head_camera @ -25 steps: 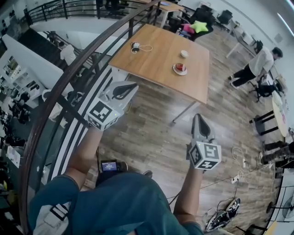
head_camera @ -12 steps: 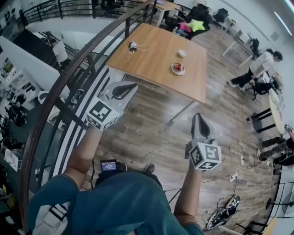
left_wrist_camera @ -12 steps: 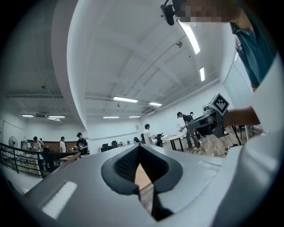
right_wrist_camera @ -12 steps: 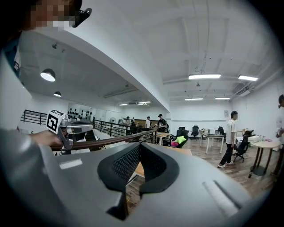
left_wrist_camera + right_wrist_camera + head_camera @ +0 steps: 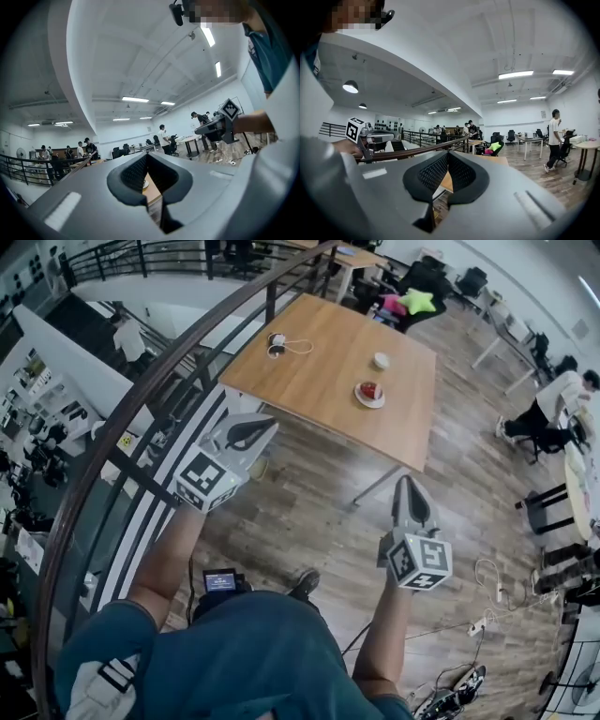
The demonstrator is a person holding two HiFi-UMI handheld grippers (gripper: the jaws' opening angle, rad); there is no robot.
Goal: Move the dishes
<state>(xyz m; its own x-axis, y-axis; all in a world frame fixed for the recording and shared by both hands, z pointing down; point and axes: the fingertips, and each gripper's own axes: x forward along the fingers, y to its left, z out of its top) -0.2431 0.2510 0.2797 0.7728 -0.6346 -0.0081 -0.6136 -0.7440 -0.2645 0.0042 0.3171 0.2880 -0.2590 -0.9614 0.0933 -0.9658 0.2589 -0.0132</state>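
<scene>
A wooden table (image 5: 319,381) stands ahead of me in the head view. On it rest a small plate holding something red (image 5: 369,393) and, further back, a small white cup (image 5: 381,361). My left gripper (image 5: 259,428) is held out level at the left, near the table's near corner, shut and empty. My right gripper (image 5: 409,487) hangs over the wood floor short of the table's right end, also shut and empty. In the left gripper view the pads (image 5: 146,157) meet, with the tabletop (image 5: 151,190) behind them. The right gripper view shows its pads (image 5: 447,157) closed too.
A dark curved railing (image 5: 141,418) runs along my left, with a lower floor beyond it. A white corded device (image 5: 277,338) lies on the table's far left. Chairs, desks and a person (image 5: 562,395) stand at the right; cables and a power strip (image 5: 483,601) lie on the floor.
The table and dishes sit slightly lower in the head view than half a second ago. Both grippers keep the same pose, shut.
</scene>
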